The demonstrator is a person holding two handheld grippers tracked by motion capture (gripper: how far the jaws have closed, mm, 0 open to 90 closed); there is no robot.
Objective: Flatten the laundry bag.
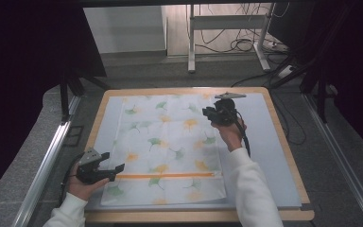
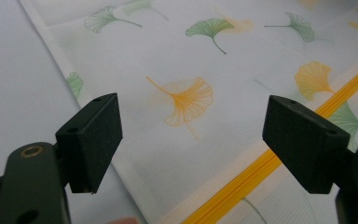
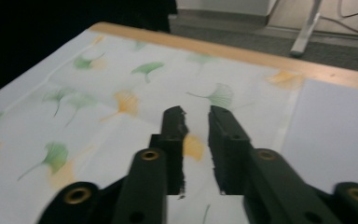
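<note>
One thin leaf-print cloth [image 1: 163,146] (orange zip along its near edge) lies flat mid-table. Two black grippers: left gripper [image 1: 116,171] apart near-left, right gripper [image 1: 208,113] narrowly apart, empty, far-right.

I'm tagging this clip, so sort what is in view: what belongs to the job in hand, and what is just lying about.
In the job:
- leaf-print cloth with its orange zip
- left hand-held gripper, open beside the cloth's edge
- right hand-held gripper, above the cloth, jaws a narrow gap apart, holding nothing

Lying about:
- grey mat
- wooden table
- floor cables
- metal stand
</note>
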